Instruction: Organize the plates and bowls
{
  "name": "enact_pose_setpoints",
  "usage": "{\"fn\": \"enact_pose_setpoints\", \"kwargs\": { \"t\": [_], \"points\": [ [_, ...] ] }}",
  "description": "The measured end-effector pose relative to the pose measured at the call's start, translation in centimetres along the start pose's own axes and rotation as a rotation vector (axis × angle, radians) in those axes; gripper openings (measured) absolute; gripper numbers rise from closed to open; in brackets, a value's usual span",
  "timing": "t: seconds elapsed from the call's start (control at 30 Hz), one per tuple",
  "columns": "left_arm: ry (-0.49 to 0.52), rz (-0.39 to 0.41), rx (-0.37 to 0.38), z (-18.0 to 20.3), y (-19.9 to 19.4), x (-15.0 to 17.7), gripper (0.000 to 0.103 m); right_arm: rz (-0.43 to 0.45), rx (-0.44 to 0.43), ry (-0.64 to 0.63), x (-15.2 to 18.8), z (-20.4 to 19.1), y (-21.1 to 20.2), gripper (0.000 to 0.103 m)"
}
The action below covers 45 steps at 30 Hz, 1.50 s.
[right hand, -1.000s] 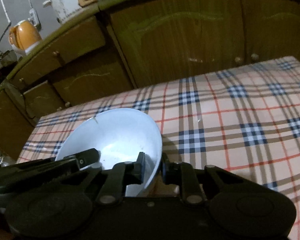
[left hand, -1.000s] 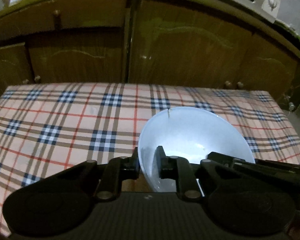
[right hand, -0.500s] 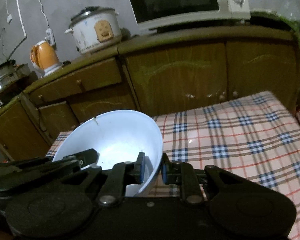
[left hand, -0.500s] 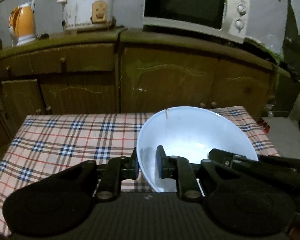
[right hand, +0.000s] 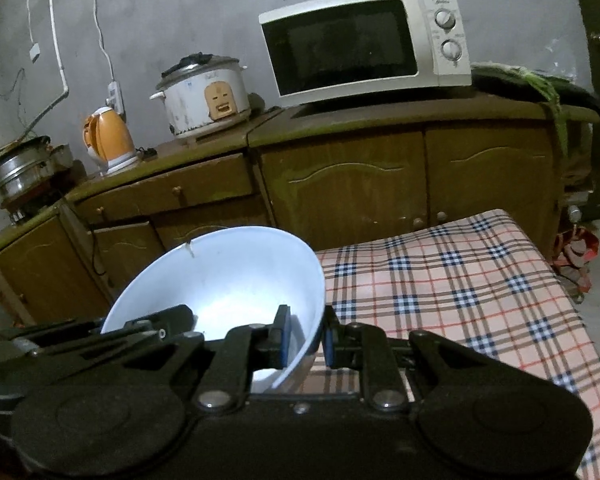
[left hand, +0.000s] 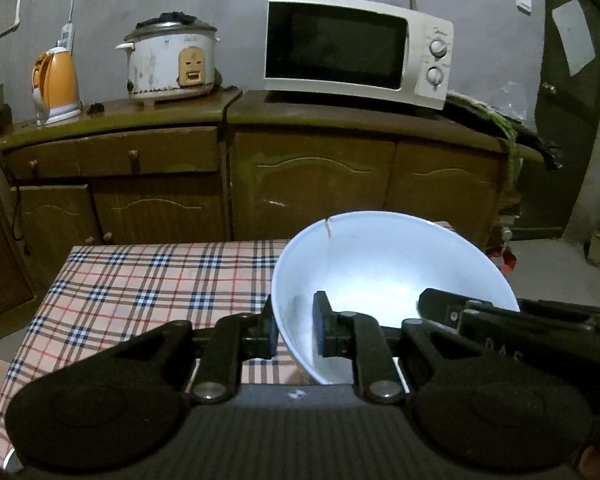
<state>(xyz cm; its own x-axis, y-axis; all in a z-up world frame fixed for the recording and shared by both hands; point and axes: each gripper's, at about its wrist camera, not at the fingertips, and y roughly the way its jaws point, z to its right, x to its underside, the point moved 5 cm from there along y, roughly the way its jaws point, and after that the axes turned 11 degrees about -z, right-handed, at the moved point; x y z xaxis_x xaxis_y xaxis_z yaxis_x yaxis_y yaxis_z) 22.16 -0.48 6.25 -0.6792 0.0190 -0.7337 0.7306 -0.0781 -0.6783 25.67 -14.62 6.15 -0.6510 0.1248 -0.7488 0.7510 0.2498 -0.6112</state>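
you've lifted the bowl clear of the table; left gripper and right gripper both clamped on its rim. carry it to storage next.

White bowl held tilted above checked table

Both tongs, left and right, clamped tight, side by side.

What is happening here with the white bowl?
A person holds one white bowl with both grippers, above the checked table. The left gripper is shut on the bowl's left wall and the right gripper on its right wall, one finger inside and one outside. The bowl looks empty.
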Motion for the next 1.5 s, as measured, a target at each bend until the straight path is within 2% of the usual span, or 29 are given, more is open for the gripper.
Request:
{"fn": "enact_pose_setpoints", "kwargs": {
  "t": [0.37,0.77,1.1,1.5],
  "points": [
    [0.029,0.010,0.003,1.4,-2.1,2.5,0.018,0.019,0.011,0.012,3.1,0.7,-3.4,0.022],
    [0.048,0.014,0.035,3.4,-3.2,4.2,0.018,0.033,0.042,0.022,5.0,2.2,-6.0,0.022],
    [0.069,0.006,0.061,4.9,-3.4,5.4,0.018,0.037,0.059,0.045,6.5,4.0,-7.1,0.022],
    [0.119,-0.048,0.114,6.9,-1.6,7.9,0.018,-0.002,0.091,0.083,9.4,6.8,-6.6,0.022]
  ]
}}
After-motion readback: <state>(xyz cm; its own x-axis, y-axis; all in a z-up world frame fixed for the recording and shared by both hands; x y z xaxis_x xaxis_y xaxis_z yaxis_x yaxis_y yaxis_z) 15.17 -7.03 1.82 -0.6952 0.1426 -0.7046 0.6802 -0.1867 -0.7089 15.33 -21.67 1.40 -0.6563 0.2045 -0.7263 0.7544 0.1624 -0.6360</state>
